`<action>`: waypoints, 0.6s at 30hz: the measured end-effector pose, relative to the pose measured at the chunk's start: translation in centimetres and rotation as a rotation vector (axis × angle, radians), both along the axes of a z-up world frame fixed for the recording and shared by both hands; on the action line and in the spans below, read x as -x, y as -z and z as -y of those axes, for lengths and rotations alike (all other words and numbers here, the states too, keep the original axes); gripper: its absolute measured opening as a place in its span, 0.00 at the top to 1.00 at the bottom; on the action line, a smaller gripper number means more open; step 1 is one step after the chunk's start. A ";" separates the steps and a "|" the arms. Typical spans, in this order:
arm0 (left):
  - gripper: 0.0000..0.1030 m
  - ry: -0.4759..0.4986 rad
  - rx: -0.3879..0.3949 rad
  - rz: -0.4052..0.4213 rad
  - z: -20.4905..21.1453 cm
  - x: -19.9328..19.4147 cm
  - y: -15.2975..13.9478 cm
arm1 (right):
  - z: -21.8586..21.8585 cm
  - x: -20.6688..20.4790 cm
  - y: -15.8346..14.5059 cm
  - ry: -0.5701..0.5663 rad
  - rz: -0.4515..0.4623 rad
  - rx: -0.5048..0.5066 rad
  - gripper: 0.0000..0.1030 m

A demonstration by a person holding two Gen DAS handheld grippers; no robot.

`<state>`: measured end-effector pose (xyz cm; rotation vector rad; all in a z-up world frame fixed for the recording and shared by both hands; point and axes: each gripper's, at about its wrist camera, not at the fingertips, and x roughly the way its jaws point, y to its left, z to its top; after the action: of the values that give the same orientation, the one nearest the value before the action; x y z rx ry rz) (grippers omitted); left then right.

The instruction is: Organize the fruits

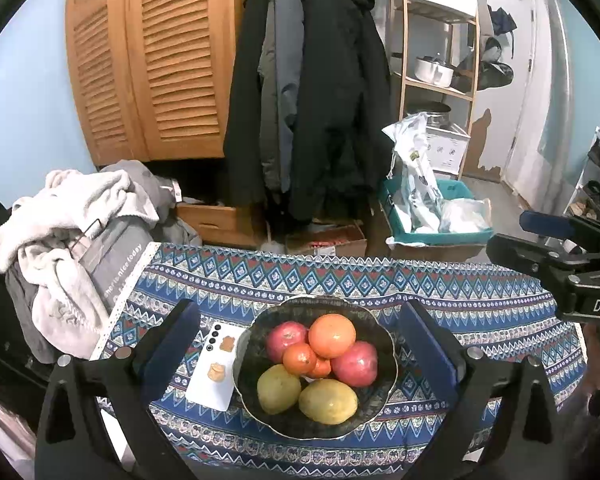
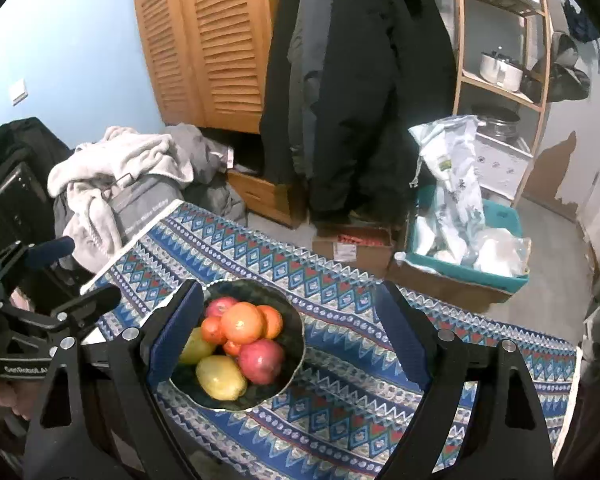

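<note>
A dark scalloped bowl (image 1: 384, 390) sits on the patterned tablecloth (image 1: 480, 300) and holds several fruits: a large orange (image 1: 332, 336), small tangerines (image 1: 299, 358), two red pomegranates (image 1: 356, 364) and two yellow-green mangoes (image 1: 328, 401). My left gripper (image 1: 300, 334) is open and empty, its jaws framing the bowl from above. My right gripper (image 2: 290, 324) is open and empty, with the bowl (image 2: 294, 354) by its left finger (image 2: 176, 332). The right gripper also shows at the right edge of the left wrist view (image 1: 560, 256).
A white phone (image 1: 216, 364) lies left of the bowl. A pile of towels and clothes (image 1: 72, 240) sits at the table's left end. Beyond the far edge hang dark coats (image 1: 312, 92), with cardboard boxes and a teal bin (image 1: 440, 216) on the floor.
</note>
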<state>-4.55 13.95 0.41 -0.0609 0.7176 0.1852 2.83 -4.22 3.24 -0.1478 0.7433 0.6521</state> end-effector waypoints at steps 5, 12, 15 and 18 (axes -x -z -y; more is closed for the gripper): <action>0.01 -0.005 -0.013 0.015 0.3 0.2 -0.4 | 0.9 0.0 0.1 0.018 0.011 0.000 0.16; 0.01 -0.009 -0.012 0.004 0.4 -0.2 -0.2 | 1.3 -0.5 0.7 0.032 0.005 0.012 0.16; 0.01 -0.011 -0.019 -0.006 0.5 -0.4 0.0 | 1.4 -0.6 0.8 0.033 0.002 0.012 0.16; 0.01 -0.011 -0.018 -0.013 0.6 -0.4 0.1 | 1.4 -0.7 0.9 0.033 -0.001 0.015 0.16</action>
<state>-4.11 13.37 0.27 -0.0460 0.7287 0.2026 3.54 -5.65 2.31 -0.1487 0.7507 0.6151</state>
